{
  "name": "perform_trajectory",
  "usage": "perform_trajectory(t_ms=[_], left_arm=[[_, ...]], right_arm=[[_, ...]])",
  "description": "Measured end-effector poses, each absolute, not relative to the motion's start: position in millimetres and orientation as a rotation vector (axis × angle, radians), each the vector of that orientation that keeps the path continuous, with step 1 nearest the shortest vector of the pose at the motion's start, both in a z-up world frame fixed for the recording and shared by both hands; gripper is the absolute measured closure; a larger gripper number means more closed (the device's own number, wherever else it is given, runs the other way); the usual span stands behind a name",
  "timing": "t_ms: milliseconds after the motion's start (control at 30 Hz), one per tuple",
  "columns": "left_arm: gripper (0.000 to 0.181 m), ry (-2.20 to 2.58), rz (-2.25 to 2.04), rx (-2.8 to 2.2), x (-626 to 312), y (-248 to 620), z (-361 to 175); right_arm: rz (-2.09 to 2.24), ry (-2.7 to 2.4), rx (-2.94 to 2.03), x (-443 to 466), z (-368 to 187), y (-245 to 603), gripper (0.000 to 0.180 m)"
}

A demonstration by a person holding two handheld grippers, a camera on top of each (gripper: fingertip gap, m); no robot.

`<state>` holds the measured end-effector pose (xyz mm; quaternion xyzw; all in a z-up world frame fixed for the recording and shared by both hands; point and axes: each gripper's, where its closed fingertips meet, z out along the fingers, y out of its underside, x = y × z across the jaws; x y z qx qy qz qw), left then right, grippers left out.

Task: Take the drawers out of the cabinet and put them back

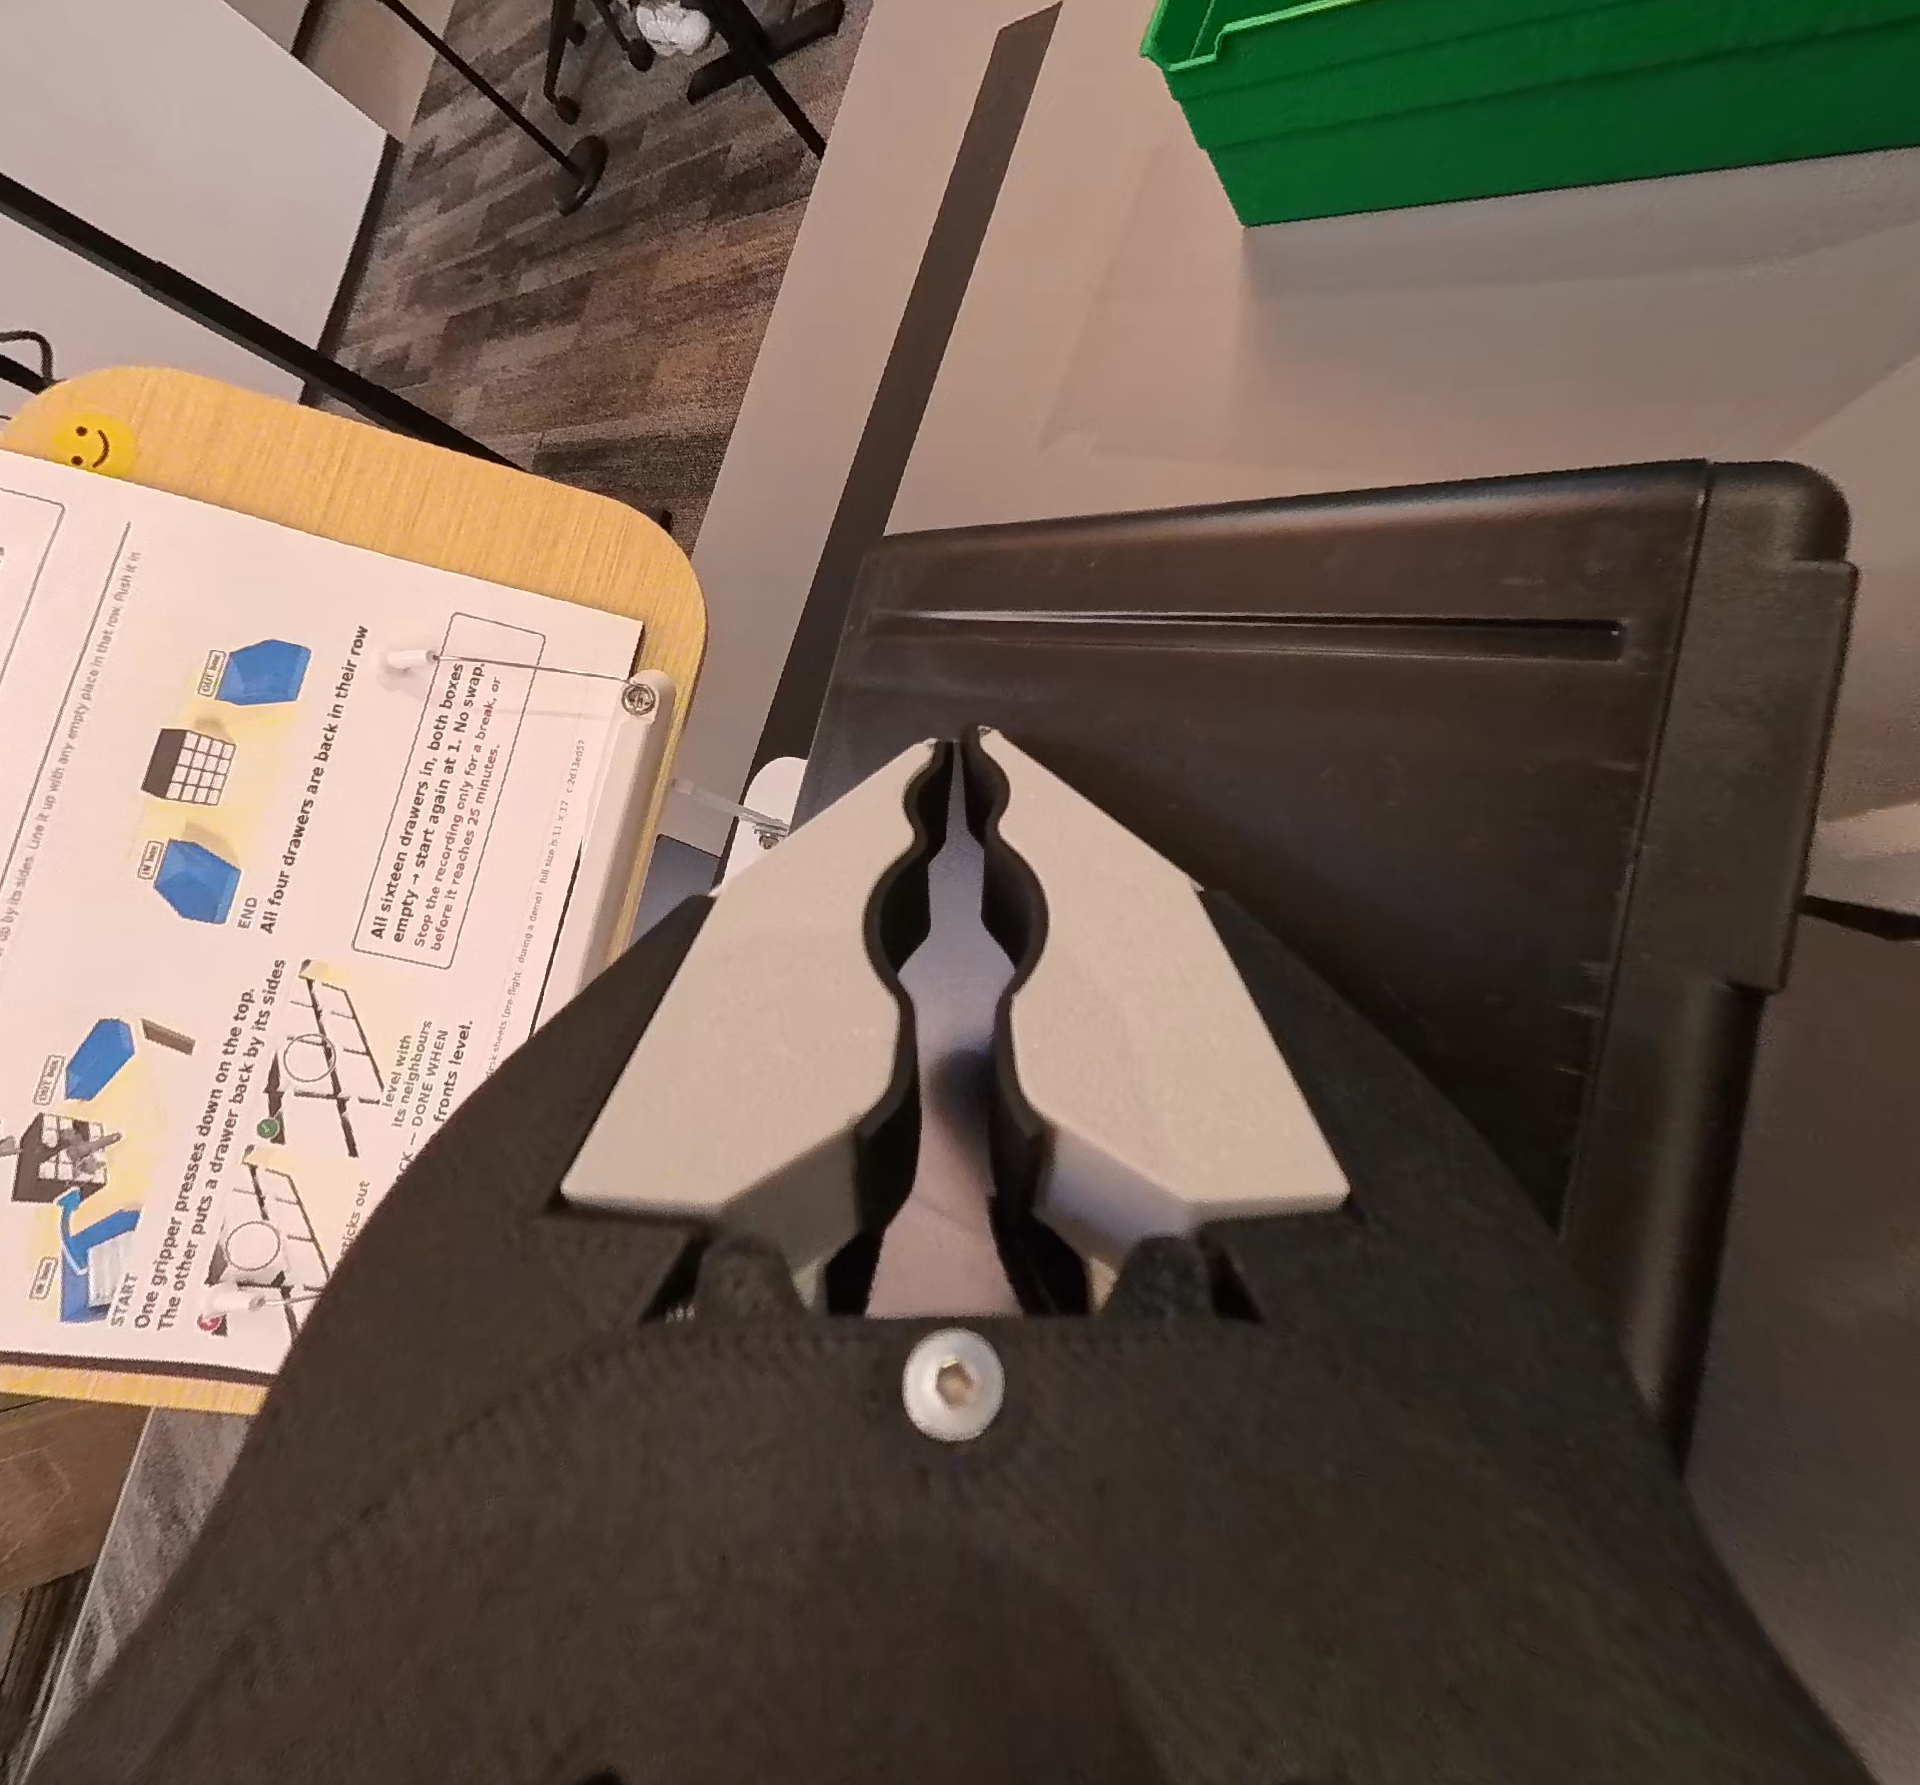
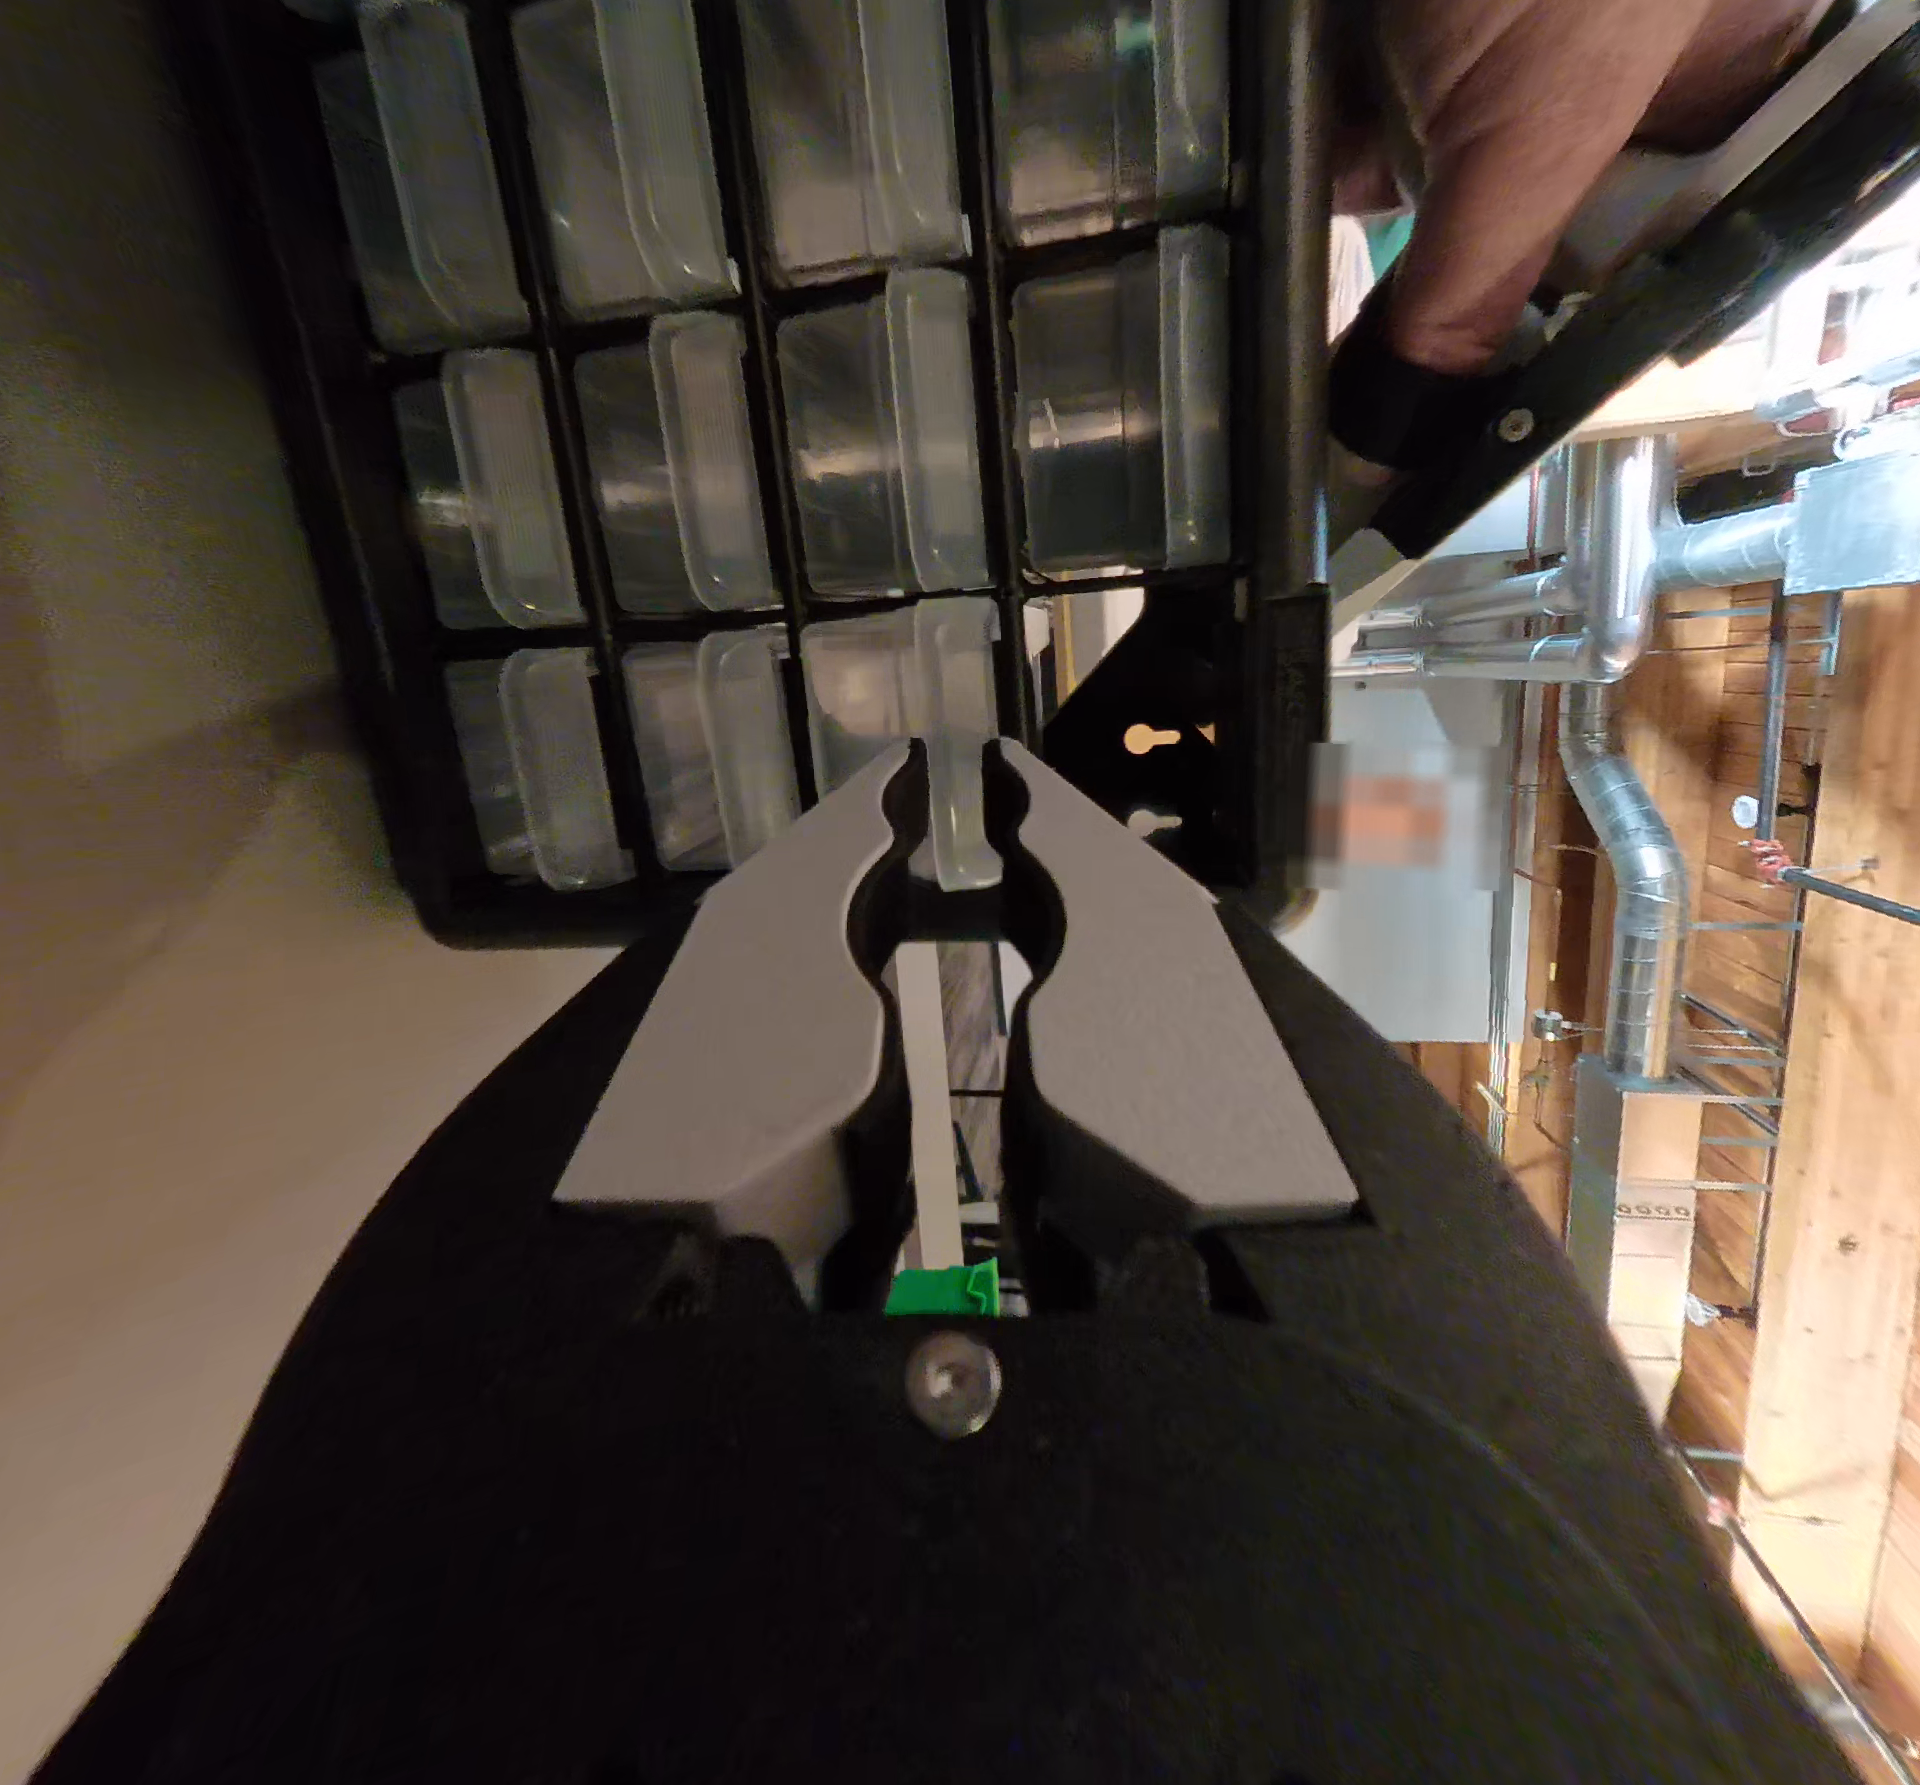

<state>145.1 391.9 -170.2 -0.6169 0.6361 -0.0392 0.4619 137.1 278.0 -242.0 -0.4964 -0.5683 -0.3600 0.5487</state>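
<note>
My left claw (image 1: pixel 958 748) is pressed together, empty, on the black cabinet's top (image 1: pixel 1351 800) to steady it. My right claw (image 2: pixel 958 759) is clamped on a clear drawer's handle (image 2: pixel 956 821) beside an empty slot (image 2: pixel 1132 748), ready to pull.

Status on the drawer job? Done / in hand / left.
Done: one slot in the cabinet is already empty, its drawer out. In hand: the right gripper is shut on the handle of the next clear drawer, while the left gripper, closed, rests on the cabinet top. Left: the other visible drawers are seated; nothing shows any returned yet.
</note>
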Motion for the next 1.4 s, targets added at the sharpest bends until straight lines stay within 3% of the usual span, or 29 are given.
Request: perform_trajectory(t_ms=[567,1067,1233,1400], left_arm=[[0.180,1.563,-0.089,-1.514,145,392,-170],[0.180,1.559,-0.081,-1.514,145,393,-170],[0.180,1.559,-0.079,-1.512,145,393,-170],[0.181,1.560,-0.075,-1.507,145,393,-170]], right_arm=[[-0.793,-1.389,-1.137,128,-236,189,0.173],[-0.752,-1.290,-1.155,142,-202,170,0.180],[-0.747,-1.242,-1.252,174,-189,176,0.180],[-0.886,-1.078,-1.384,261,-129,185,0.180]])
